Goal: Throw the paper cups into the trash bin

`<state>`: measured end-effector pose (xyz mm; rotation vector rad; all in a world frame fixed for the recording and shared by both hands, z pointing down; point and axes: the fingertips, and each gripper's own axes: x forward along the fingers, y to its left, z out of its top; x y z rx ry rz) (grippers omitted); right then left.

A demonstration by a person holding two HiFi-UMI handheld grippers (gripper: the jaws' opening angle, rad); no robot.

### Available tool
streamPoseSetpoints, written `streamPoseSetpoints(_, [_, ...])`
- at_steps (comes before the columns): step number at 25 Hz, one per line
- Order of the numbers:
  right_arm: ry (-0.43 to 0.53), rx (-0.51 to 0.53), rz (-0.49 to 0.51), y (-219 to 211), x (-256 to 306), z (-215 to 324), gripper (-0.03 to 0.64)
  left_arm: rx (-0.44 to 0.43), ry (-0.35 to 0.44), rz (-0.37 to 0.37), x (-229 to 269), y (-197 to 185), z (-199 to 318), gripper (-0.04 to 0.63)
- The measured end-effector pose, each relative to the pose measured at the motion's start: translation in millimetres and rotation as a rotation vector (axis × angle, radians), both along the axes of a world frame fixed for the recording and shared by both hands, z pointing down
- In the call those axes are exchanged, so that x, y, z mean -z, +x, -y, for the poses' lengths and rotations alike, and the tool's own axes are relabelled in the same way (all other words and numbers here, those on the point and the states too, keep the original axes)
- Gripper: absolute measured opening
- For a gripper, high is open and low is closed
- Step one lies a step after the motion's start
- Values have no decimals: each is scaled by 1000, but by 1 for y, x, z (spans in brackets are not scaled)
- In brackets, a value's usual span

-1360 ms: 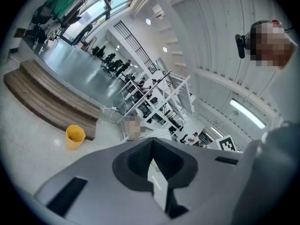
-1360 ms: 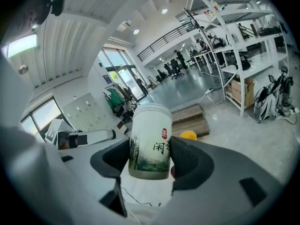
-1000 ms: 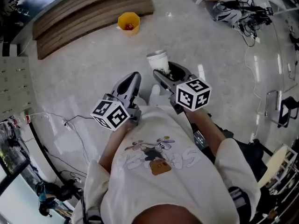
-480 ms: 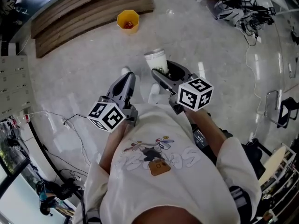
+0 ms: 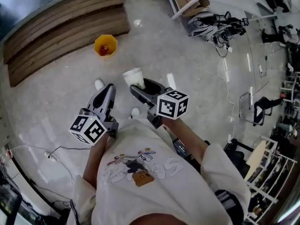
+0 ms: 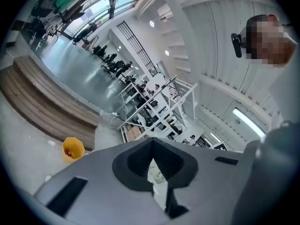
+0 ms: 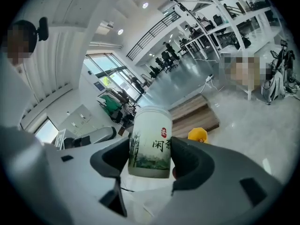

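Observation:
A white paper cup with green print stands upright between the jaws of my right gripper, and both pads press on its sides. The right gripper view shows the same cup held at mid-height by that gripper. The yellow trash bin stands on the floor ahead and to the left, with something red inside; it also shows as the bin behind the cup. My left gripper is beside the right one, shut and empty, its jaws touching. The bin lies to its lower left.
Wooden steps run behind the bin. The person's white shoes show on the grey marble floor under the grippers. Cables lie at lower left. A table leg, a box and tangled gear sit at upper right, metal racks at right.
The person has stepped forward and the view has swung; the bin now sits lower and further left, a little nearer the grippers. The cup stays in the right gripper.

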<state>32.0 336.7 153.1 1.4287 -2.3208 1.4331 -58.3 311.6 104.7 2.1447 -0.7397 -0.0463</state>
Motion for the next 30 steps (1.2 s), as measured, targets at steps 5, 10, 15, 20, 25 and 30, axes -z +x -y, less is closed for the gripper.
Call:
streamPoseSetpoints(5, [4,-53,-82,-13,21,95,282,-88,61,-65,29,-14,86,6])
streamPoseSetpoints(10, [5,-123,-82,-31,41,133,282,-142,9,-72,29,-29,125,6])
streamPoseSetpoints(15, [-21,-111,-75,-49,34,158,282,-159,10,-42,22,-47,166,6])
streamPoseSetpoints(20, [-47,-74,-136,-41,15,188,282,-120,-36,-39,-2,-44,203,6])
streamPoseSetpoints(25, [-47,-14,-188,-32,-39,245,280,-52,-100,5,-53,-39,250,6])
streamPoseSetpoints(30, [-70,63,-225,-22,-99,282,279,34,-158,42,-108,-38,273,6])
